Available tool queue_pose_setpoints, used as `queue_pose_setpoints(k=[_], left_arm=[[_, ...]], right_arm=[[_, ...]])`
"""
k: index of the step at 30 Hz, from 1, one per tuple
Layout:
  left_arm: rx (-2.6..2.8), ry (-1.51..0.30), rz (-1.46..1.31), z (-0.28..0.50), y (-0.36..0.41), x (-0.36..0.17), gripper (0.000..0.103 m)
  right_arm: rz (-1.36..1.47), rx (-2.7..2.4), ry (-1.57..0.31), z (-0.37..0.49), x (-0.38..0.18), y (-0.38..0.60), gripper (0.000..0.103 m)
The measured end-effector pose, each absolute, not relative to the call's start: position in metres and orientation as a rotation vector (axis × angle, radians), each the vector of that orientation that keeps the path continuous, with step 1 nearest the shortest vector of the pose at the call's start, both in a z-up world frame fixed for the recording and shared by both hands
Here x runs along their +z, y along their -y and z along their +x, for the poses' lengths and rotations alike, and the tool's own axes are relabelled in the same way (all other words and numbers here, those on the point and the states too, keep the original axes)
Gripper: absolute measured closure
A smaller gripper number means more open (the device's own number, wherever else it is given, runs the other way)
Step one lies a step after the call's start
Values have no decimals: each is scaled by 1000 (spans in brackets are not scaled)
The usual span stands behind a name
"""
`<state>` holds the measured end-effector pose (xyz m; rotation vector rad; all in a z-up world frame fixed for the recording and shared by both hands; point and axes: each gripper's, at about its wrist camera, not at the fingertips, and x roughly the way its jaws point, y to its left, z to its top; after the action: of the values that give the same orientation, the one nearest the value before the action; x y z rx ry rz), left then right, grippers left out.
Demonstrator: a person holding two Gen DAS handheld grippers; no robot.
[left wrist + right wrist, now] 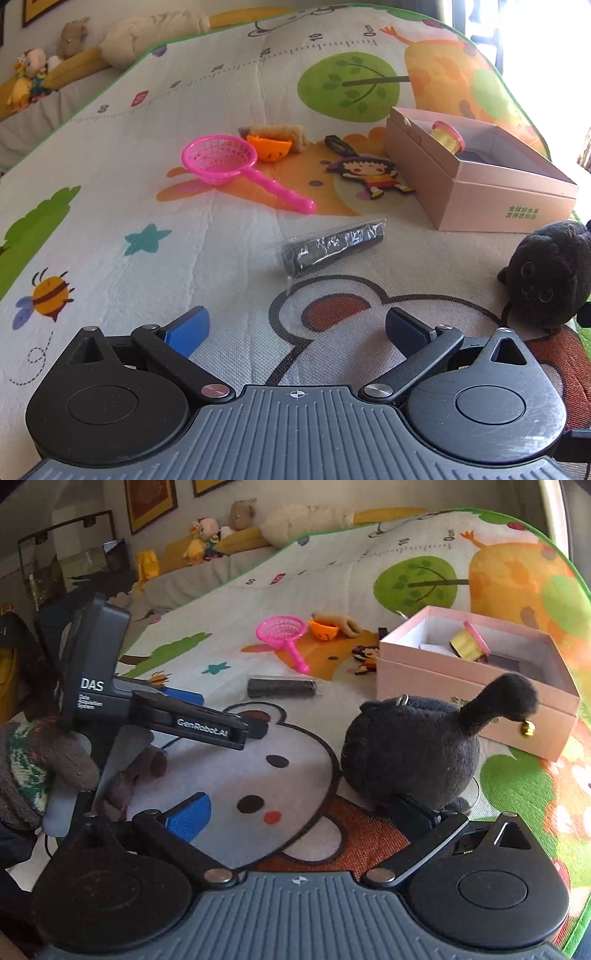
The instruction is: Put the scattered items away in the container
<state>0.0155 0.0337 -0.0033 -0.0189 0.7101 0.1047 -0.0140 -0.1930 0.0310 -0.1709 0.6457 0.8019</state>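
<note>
A: Left gripper (295, 326)?
B: Spread wide, nothing between pads. Hovering over mat (110, 206), near edge, above bear print.

A: Right gripper (297, 814)?
B: Also wide. Right-hand pad tucked under/against base of black plush toy (410, 749), left-hand pad well clear of it. No squeeze on toy. Can't tell if far pad actually touching.

A: Box?
B: Pink box (480, 192), lid off, toward mat's right edge. Already inside: yellow/pink cup-like thing (447, 137) + sth dark, too small to ID.

A: Still loose on mat?
B: Black plush sitting just in front of box, near right edge, tail up w/ small gold bell (528, 731) hanging against box wall. Black roll in clear wrap (330, 245) mid-mat, lying flat, between grippers and box. Pink strainer (221, 158) further back, handle pointing toward near edge. Orange cup (271, 147) just beside strainer rim, tipped on side. Brown fuzzy piece (277, 131) right behind orange cup, touching. Cartoon girl cutout (369, 171) flat, just left of box. Small black loop thing (336, 144) behind cutout.

A: Other?
B: Gloved hand (33, 771) on left gripper handle, seen from right cam. Stuffed toys (207, 535) lined up past mat's far edge.
</note>
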Motion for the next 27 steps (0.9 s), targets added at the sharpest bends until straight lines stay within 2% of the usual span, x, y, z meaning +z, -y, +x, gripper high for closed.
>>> queue_pose_setpoints(k=[4,14,22,27], left_arm=[[109,-712,-17,16,-34,-4,0],[137,-740,-159,44,-20,9,0],[194,-724,-111,87,-9,5,0],[183,-726,-69,89,-9,-2,0]], right_arm=[[-243,735,-605,-19,35,200,0],[-181,498,-620,-9,6,232,0],[-147,501,-632,-6,2,236,0],[-103,507,-658,-2,1,240,0]])
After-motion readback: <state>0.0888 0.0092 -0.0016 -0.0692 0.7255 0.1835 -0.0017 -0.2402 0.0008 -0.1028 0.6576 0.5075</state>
